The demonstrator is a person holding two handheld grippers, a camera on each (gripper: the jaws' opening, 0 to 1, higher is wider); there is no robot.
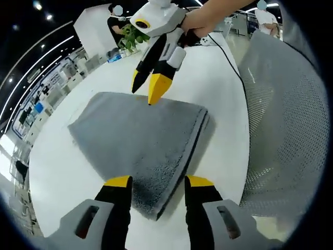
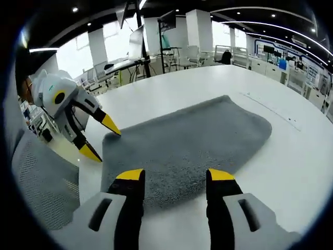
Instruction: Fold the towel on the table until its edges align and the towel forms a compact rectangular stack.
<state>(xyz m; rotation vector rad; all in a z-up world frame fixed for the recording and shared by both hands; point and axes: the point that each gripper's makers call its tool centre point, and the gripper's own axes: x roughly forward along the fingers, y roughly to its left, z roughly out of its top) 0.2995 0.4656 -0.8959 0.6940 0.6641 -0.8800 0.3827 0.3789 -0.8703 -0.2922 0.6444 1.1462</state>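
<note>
A grey towel (image 1: 140, 138) lies folded into a thick layered strip on the white table (image 1: 62, 172). Its near corner sits between the yellow-tipped jaws of my left gripper (image 1: 158, 182), which stand apart around it. My right gripper (image 1: 145, 92), white with yellow tips and held by a hand, is open with its tips at the towel's far edge. In the right gripper view the towel (image 2: 192, 138) stretches away from my right gripper (image 2: 175, 176), open over its near edge. My left gripper (image 2: 100, 138) is at the towel's left end, its jaws spread around that corner.
A grey mesh chair (image 1: 283, 120) stands against the table's edge, also seen as the mesh chair (image 2: 41, 177). A black cable (image 1: 229, 57) runs across the far table beside a green plant (image 1: 132, 36). Bare table (image 2: 291, 151) surrounds the towel.
</note>
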